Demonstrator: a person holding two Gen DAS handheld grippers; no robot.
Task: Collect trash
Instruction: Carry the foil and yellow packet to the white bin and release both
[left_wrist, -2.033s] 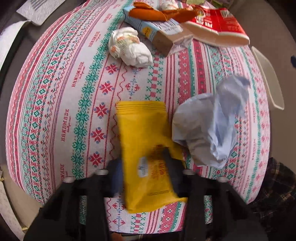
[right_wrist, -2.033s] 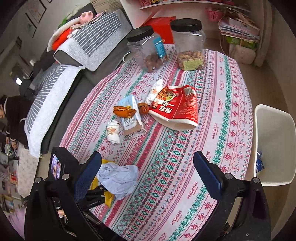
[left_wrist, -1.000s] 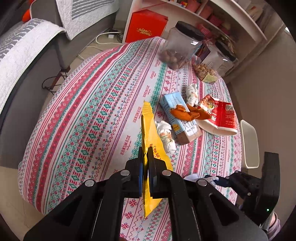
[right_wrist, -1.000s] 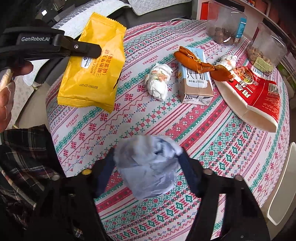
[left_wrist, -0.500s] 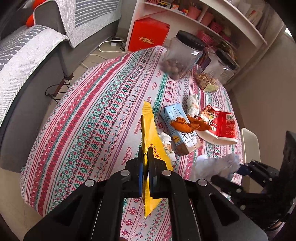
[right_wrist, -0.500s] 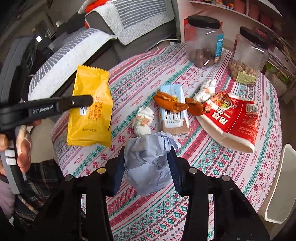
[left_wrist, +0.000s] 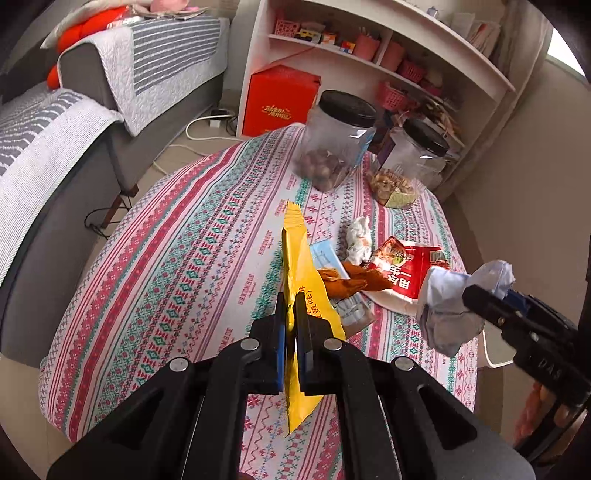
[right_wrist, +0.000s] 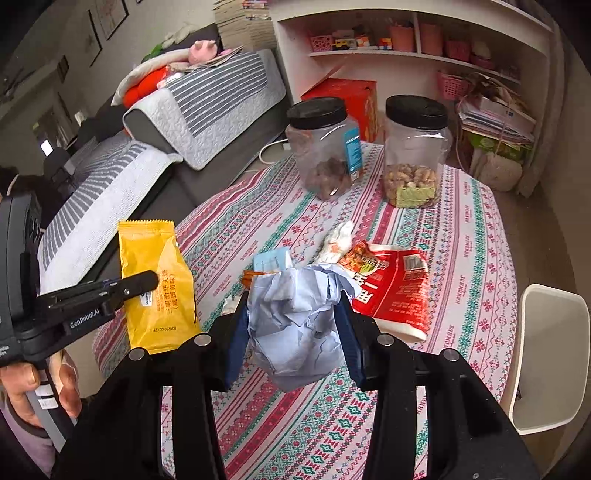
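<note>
My left gripper (left_wrist: 290, 314) is shut on a flat yellow snack wrapper (left_wrist: 300, 280), held edge-on above the round table; the wrapper (right_wrist: 157, 284) also shows at the left of the right wrist view. My right gripper (right_wrist: 293, 310) is shut on a crumpled pale blue paper wad (right_wrist: 297, 325), lifted clear of the patterned tablecloth (right_wrist: 465, 236); the wad (left_wrist: 448, 306) also appears at the right of the left wrist view. On the table lie a red snack bag (right_wrist: 391, 288), a white crumpled tissue (right_wrist: 336, 240), a blue carton (left_wrist: 334, 273) and orange peel (left_wrist: 347, 282).
Two clear jars with black lids (right_wrist: 323, 147) (right_wrist: 415, 151) stand at the table's far side. A white chair (right_wrist: 546, 350) sits at the right. A grey sofa (left_wrist: 55, 155) is on the left, a white shelf unit (left_wrist: 388, 59) and a red box (left_wrist: 280, 99) behind.
Both grippers have risen with their loads. The right one closed tighter on the blue paper wad and lifted it higher over the table; the yellow wrapper stays clamped.
</note>
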